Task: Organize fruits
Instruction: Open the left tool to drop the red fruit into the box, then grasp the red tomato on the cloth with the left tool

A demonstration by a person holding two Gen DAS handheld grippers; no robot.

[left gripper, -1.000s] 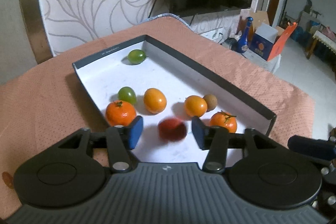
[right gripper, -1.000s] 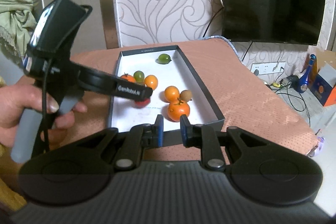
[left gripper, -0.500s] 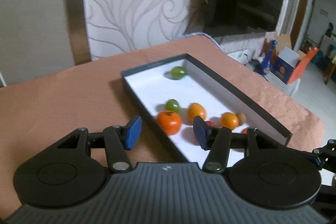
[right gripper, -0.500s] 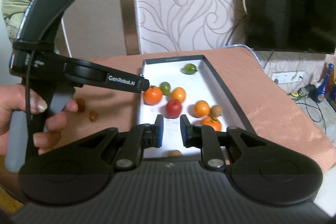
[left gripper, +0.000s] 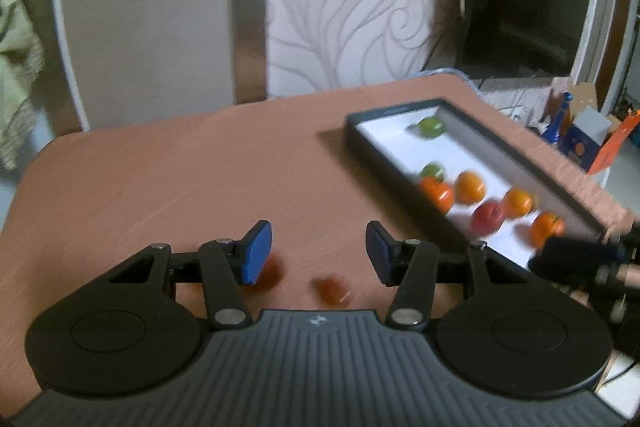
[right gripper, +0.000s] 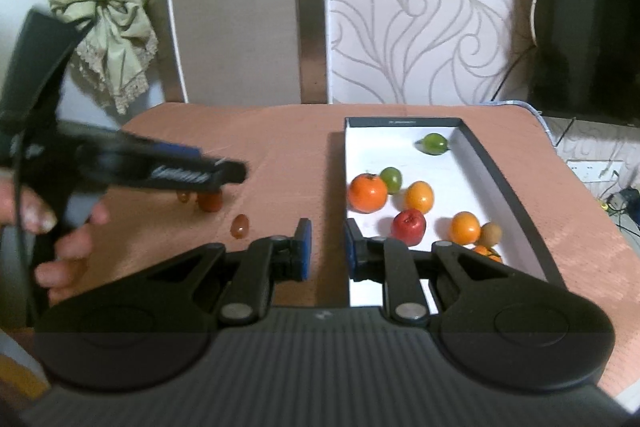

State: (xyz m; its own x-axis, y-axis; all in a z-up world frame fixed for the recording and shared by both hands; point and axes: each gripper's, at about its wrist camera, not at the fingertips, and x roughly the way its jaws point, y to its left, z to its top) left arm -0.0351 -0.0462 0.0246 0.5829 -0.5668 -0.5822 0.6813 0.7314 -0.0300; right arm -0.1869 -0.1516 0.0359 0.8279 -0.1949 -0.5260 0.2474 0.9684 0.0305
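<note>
Left gripper [left gripper: 318, 254] swung off tray [right gripper: 516, 187], red fruit [right gripper: 408, 227] among oranges inside

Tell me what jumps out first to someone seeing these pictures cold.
The black tray with its white floor, at the right of the orange-brown table, holds a bright cluster of fruit: oranges, green ones, a red apple. Left of it, small red fruits lie loose on the table, with the open left gripper poised right at them.

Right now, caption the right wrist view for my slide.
Open left gripper over small red fruits on the tablecloth; shallow dark-rimmed white tray holds sorted fruit.
</note>
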